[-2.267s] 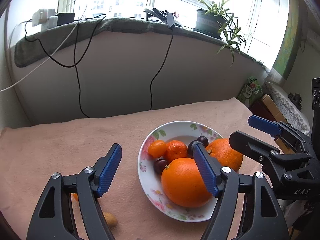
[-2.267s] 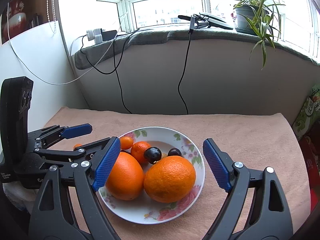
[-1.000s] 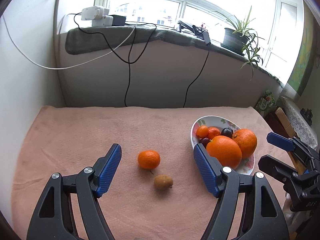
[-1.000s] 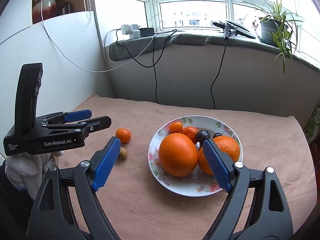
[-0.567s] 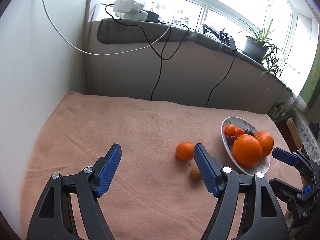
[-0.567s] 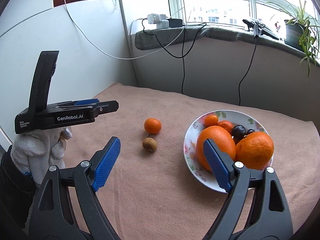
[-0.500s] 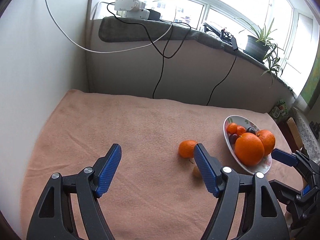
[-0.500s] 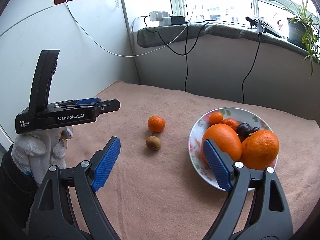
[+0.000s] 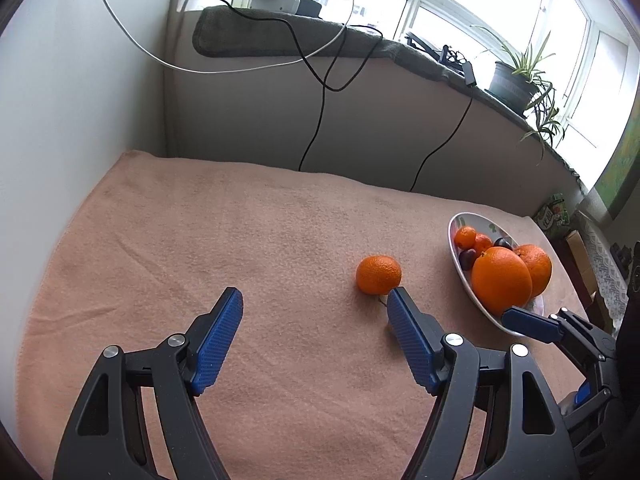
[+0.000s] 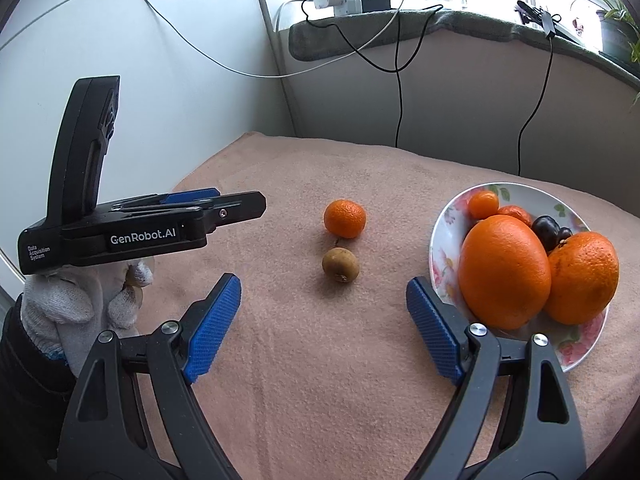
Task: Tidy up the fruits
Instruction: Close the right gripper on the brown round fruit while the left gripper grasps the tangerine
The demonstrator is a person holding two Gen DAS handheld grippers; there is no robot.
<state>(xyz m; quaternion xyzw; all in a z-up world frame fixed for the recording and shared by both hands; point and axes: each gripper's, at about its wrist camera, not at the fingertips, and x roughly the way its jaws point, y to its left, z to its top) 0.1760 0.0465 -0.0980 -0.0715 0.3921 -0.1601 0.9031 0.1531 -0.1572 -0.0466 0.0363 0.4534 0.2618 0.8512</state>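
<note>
Both grippers have drawn back from the bowl point(image 10: 440, 236) and swung left — the loose tangerine point(image 10: 345, 218) and brown fruit point(image 10: 340, 265) now lie ahead on the cloth point(image 10: 304, 360). The left gripper point(image 9: 314, 334) and right gripper point(image 10: 322, 328) both have fingers spread wide, holding nothing. Two big oranges point(image 10: 504, 272) fill the bowl's near side.

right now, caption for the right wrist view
Open right gripper faces a loose mandarin and brown fruit beside the filled fruit plate.
</note>
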